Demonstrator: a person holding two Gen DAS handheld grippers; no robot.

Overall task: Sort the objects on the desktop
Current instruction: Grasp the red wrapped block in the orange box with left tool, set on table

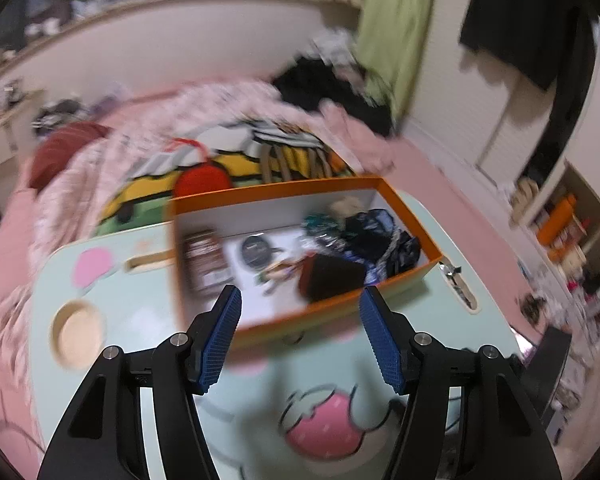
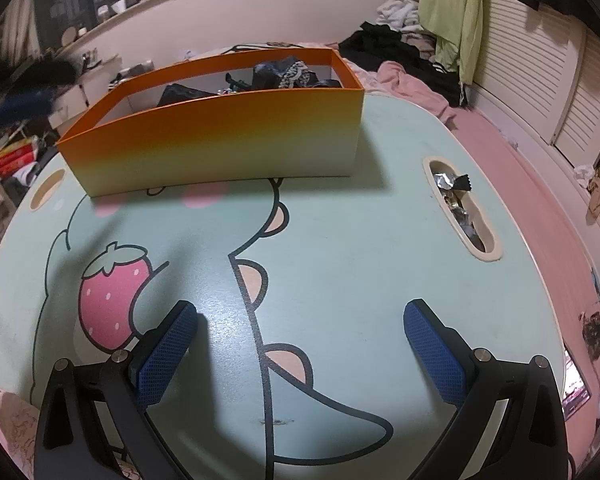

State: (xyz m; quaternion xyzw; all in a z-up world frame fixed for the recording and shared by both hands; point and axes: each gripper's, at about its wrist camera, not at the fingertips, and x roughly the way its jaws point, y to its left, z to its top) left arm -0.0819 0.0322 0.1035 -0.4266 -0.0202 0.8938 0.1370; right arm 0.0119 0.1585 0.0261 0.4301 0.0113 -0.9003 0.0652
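Note:
An orange box (image 1: pixel 300 316) stands on the mint-green lap table (image 1: pixel 140 308). In the left wrist view it holds a brown packet (image 1: pixel 204 260), a round black tin (image 1: pixel 256 250), a dark pouch (image 1: pixel 332 276) and dark crumpled wrappers (image 1: pixel 376 232). My left gripper (image 1: pixel 300 300) is open and empty, raised above the box's near edge. In the right wrist view the box (image 2: pixel 220 140) sits at the table's far side. My right gripper (image 2: pixel 300 320) is open and empty, low over the table's cartoon print (image 2: pixel 260 280).
A side slot in the table (image 2: pixel 462 208) holds foil wrappers. A round cup recess (image 1: pixel 78 334) sits at the table's left. The table rests on a pink bed (image 2: pixel 520 184) with clothes piled behind. Shuttered doors (image 2: pixel 540 80) line the right wall.

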